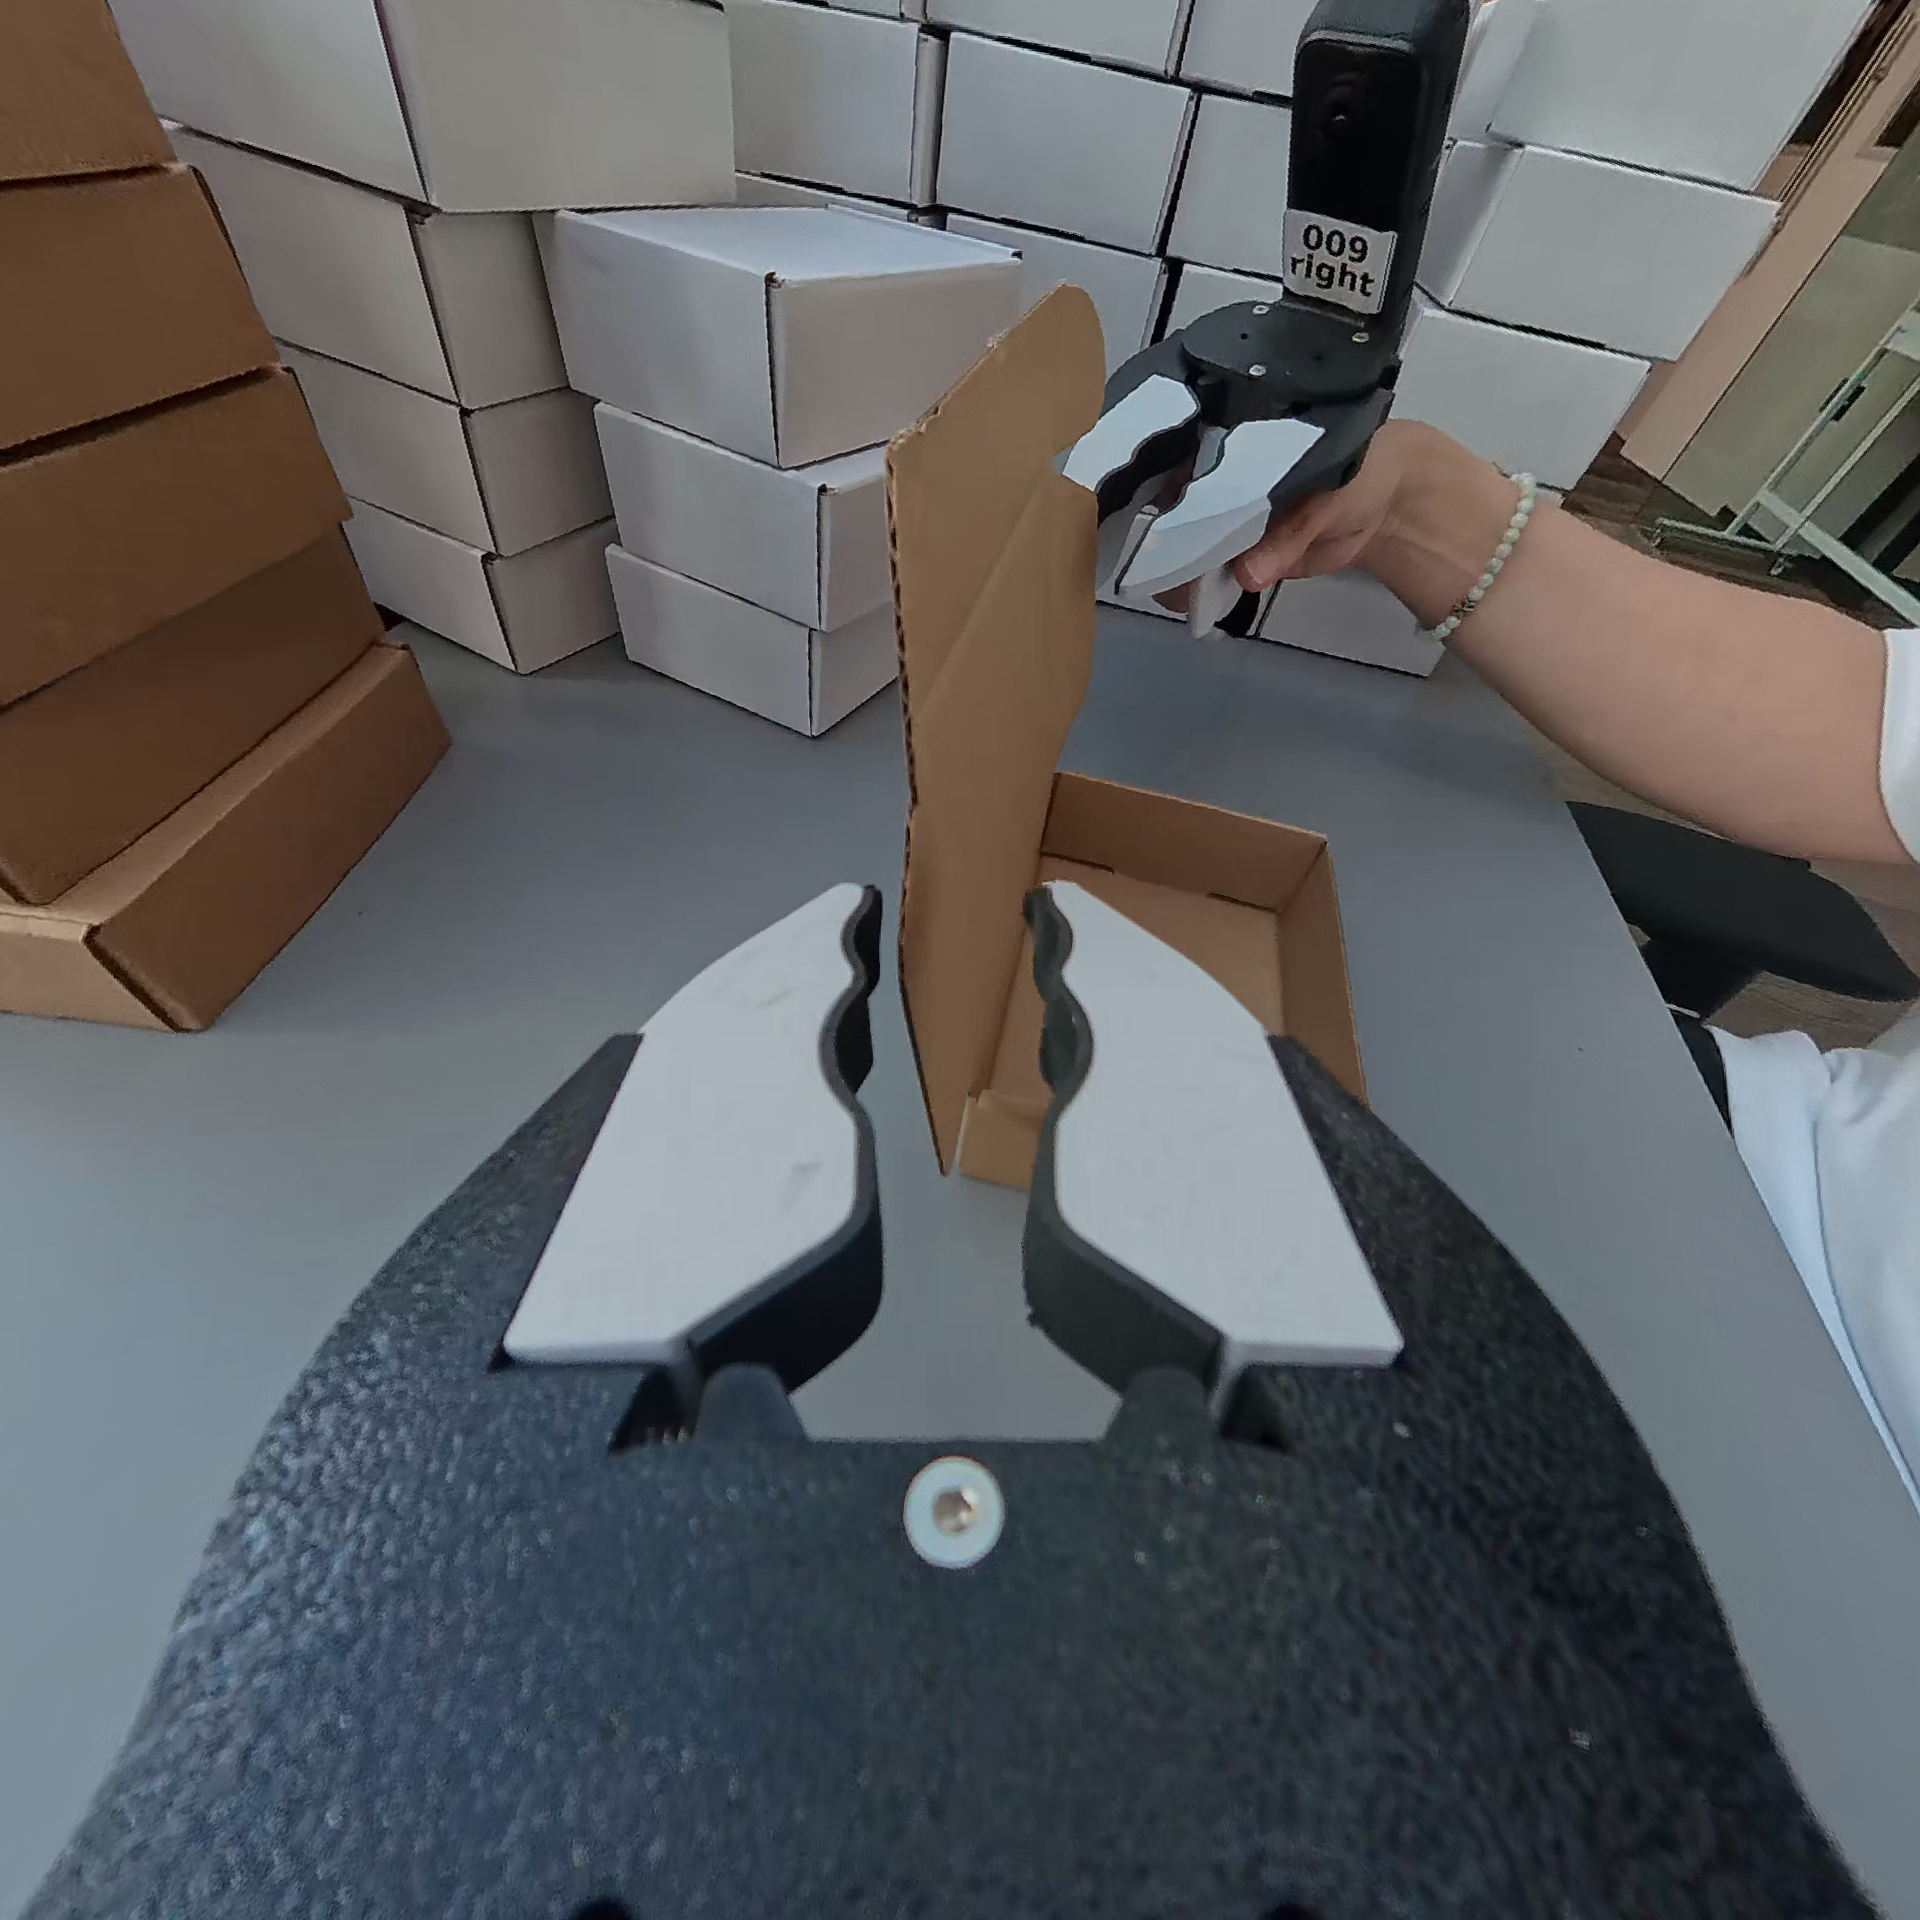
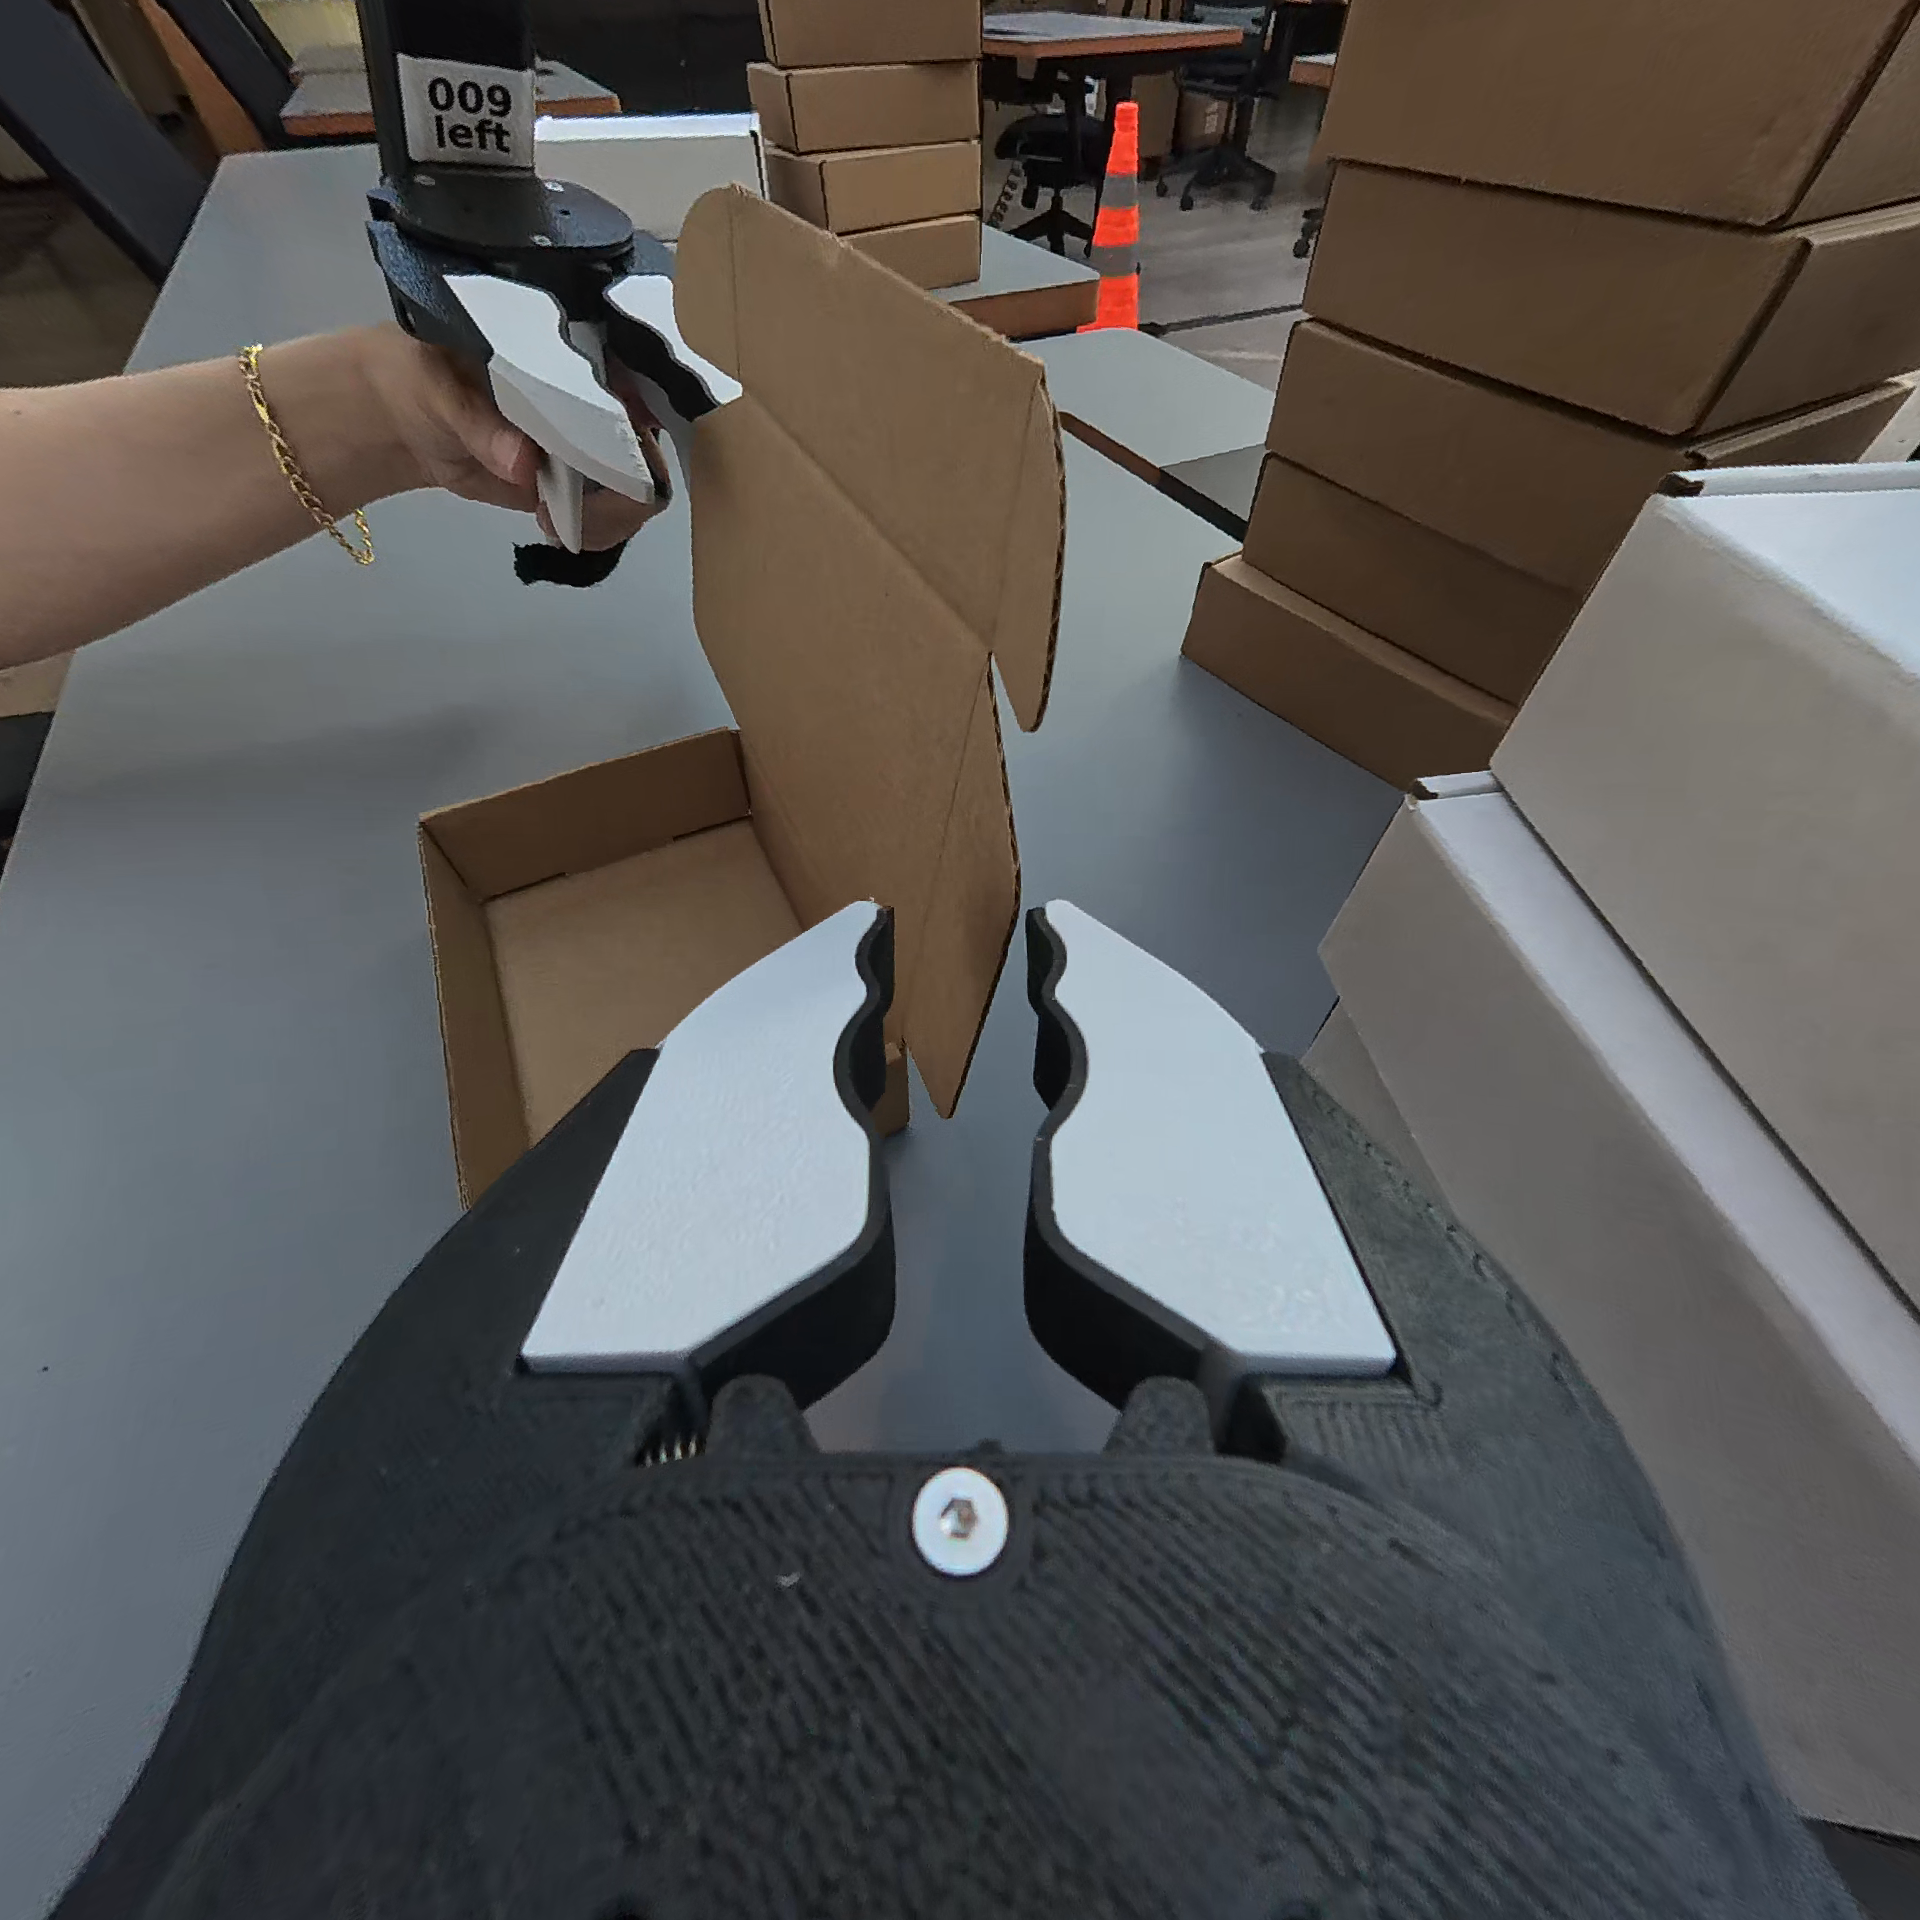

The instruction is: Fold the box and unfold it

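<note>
Two claws parted, left claw (image 1: 953,914), right claw (image 2: 958,925), gripping nothing, box (image 1: 1174,914) lid (image 1: 987,675) upright.

Left gripper (image 1: 953,940): black textured body, pale grey finger plates w/ wavy black inner edges, one silver screw at centre; right gripper (image 2: 958,951): same build, ribbed black shell, silver screw, small spring by left finger root; each has black upright handle w/ white label; gold chain bracelet (image 2: 301,457) on left wrist, pale bead bracelet (image 1: 1486,556) on right; white short sleeve (image 1: 1899,748).
</note>
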`<state>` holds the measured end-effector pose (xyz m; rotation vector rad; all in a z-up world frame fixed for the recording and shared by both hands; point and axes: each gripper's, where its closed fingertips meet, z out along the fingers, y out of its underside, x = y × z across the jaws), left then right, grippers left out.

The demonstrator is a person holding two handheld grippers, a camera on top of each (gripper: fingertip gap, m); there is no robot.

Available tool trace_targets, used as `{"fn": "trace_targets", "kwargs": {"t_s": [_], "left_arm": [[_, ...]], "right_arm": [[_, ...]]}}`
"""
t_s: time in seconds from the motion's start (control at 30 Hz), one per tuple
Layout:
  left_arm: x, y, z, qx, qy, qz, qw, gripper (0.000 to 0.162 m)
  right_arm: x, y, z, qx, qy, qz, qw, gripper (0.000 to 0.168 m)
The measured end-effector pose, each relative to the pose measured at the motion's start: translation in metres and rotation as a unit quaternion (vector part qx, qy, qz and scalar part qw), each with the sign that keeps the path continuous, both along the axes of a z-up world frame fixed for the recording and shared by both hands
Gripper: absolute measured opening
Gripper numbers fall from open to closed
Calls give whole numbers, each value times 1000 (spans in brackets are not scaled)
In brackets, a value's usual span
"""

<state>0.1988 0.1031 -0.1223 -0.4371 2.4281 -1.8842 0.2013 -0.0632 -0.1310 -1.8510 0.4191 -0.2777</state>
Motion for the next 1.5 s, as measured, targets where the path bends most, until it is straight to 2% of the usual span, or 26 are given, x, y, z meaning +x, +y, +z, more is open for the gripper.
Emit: {"fn": "trace_targets", "kwargs": {"t_s": [0.27,0.33,0.6,0.7,0.8,0.93,1.03,1.13,1.2,1.3,1.5], "left_arm": [[1,1,3,-4,10,-10,1000,14],[1,2,2,1,8,-12,1000,1],[5,4,2,13,-9,26,1000,1],[10,6,0,23,-3,81,996,2],[19,9,3,50,-20,197,979,1],[24,19,11,89,-61,374,921,2],[22,22,12,92,-72,441,890,2],[22,31,13,110,-106,504,850,2],[21,34,16,91,-102,530,837,2],[22,36,10,63,-72,551,829,2],[9,34,-3,7,-44,555,831,2]], "right_arm": [[5,-1,16,35,-13,5,999,5],[5,0,16,35,-5,9,999,4],[6,3,16,42,28,-20,999,2],[5,7,18,36,11,-46,998,2],[8,13,19,36,2,-110,993,2],[7,35,21,76,6,-183,980,4],[7,49,26,129,8,-242,962,8],[6,64,25,151,9,-267,952,9],[9,68,15,118,-6,-287,951,9],[8,70,16,135,-3,-297,945,8],[2,69,12,111,-39,-320,940,8]]}}
